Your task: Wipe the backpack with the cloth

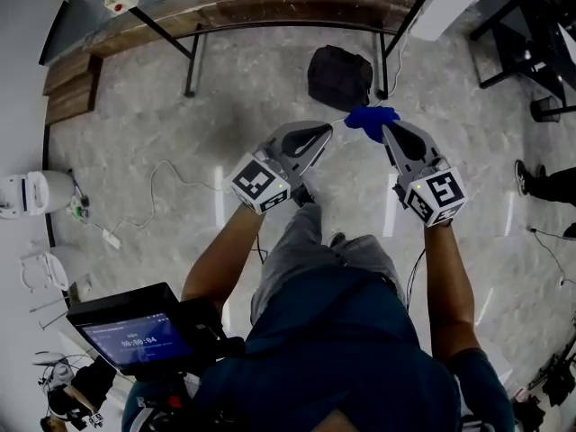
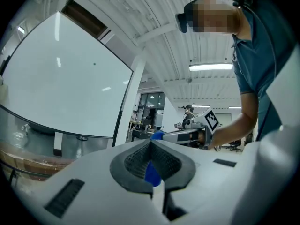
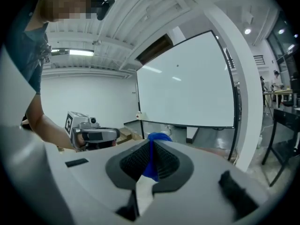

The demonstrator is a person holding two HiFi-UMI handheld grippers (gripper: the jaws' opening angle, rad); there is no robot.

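Between the two tools, one blue cloth (image 1: 371, 120) hangs in the air in front of the person.

1. Left tool (image 1: 326, 131): the jaws are closed. The left gripper view shows one small blue piece of the cloth (image 2: 152, 173) pinched between the ribbed pads (image 2: 136, 161). In the head view, only a thin strand of cloth reaches this tool.
2. Right tool (image 1: 387, 131): the jaws are closed on the cloth. The right gripper view shows a blue fold (image 3: 151, 165) clamped between the pads, with the bunched part (image 3: 160, 137) sticking out past the tips. Most of the cloth sits at this tool.
3. Each tool carries one marker cube and is held in one hand. The tips point towards each other, close but not touching.

One black backpack (image 1: 339, 76) stands on the floor (image 1: 135, 151), beyond the tools and beside a leg of the one long worktop (image 1: 225, 12). The cloth appears clear of the backpack.

One screen (image 1: 126, 336) shows at the lower left of the head view. One whiteboard (image 3: 187, 90) appears in both gripper views.
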